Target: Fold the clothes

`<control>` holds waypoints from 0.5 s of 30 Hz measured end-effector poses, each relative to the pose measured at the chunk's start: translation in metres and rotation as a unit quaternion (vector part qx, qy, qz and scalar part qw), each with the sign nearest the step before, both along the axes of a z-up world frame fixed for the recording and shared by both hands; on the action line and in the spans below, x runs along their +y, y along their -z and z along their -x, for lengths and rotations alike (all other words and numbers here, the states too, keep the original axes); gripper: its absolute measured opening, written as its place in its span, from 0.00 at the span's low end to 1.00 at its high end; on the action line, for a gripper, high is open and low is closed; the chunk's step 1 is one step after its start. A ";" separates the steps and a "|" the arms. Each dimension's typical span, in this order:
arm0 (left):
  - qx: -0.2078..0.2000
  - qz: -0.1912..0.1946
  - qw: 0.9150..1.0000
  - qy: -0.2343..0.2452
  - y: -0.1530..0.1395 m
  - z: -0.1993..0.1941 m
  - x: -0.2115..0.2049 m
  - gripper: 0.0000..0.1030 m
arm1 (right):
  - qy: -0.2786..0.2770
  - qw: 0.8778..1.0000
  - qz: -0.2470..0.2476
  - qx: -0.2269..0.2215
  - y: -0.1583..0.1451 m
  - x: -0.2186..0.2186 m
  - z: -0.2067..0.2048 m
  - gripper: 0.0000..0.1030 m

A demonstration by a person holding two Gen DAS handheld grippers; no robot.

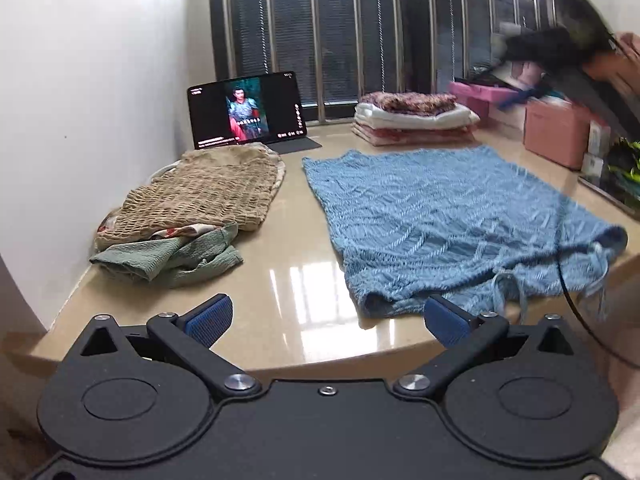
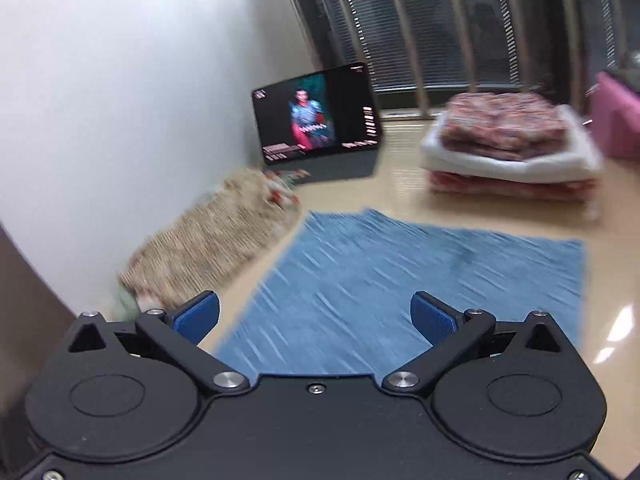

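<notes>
A blue knitted garment (image 1: 448, 224) lies spread flat on the beige counter (image 1: 292, 280), its fringed near edge at the counter's front. My left gripper (image 1: 328, 318) stands open above the front edge, just left of the garment's near corner, with nothing between its blue pads (image 1: 210, 320). In the blurred right wrist view the same blue garment (image 2: 400, 280) fills the middle, and my right gripper (image 2: 316, 316) hovers open over it, holding nothing. The right gripper itself shows as a dark blur (image 1: 576, 52) at the top right of the left wrist view.
A pile of unfolded clothes, tan knit (image 1: 208, 196) over green cloth (image 1: 168, 258), lies at the left by the wall. A stack of folded clothes (image 1: 412, 118) sits at the back, and a tablet (image 1: 246, 110) plays video. Pink boxes (image 1: 556, 132) and a plant stand at the right.
</notes>
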State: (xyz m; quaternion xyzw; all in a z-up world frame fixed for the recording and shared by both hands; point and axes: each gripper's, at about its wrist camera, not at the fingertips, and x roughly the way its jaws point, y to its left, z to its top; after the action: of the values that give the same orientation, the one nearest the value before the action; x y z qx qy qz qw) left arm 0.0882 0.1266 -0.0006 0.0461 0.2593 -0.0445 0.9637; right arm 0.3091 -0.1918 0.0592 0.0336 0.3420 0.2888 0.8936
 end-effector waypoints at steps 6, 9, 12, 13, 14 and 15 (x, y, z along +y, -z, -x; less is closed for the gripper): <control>0.008 0.013 1.000 0.000 -0.001 -0.008 -0.019 1.00 | 0.041 0.995 0.085 -0.030 0.032 -0.037 0.075 1.00; 0.005 0.010 1.000 0.006 -0.001 -0.008 -0.032 1.00 | 0.049 0.991 0.119 -0.041 0.048 -0.047 0.111 1.00; 0.005 0.010 1.000 0.015 0.001 -0.005 -0.044 1.00 | 0.056 0.988 0.135 -0.052 0.062 -0.053 0.144 1.00; 0.008 0.011 1.000 0.018 0.002 -0.004 -0.048 1.00 | 0.060 0.987 0.137 -0.054 0.067 -0.055 0.154 1.00; 0.011 0.012 1.000 0.020 0.004 -0.002 -0.052 1.00 | 0.066 0.987 0.134 -0.054 0.070 -0.056 0.163 1.00; 0.015 0.013 1.000 0.021 0.006 0.000 -0.055 1.00 | 0.075 0.988 0.127 -0.054 0.074 -0.058 0.170 1.00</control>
State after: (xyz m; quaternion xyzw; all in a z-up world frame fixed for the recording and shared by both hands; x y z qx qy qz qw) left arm 0.0883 0.0719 -0.0064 0.0387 0.2718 -0.0687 0.9591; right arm 0.1387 -0.2501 -0.0144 -0.0697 0.3239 0.1764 0.9269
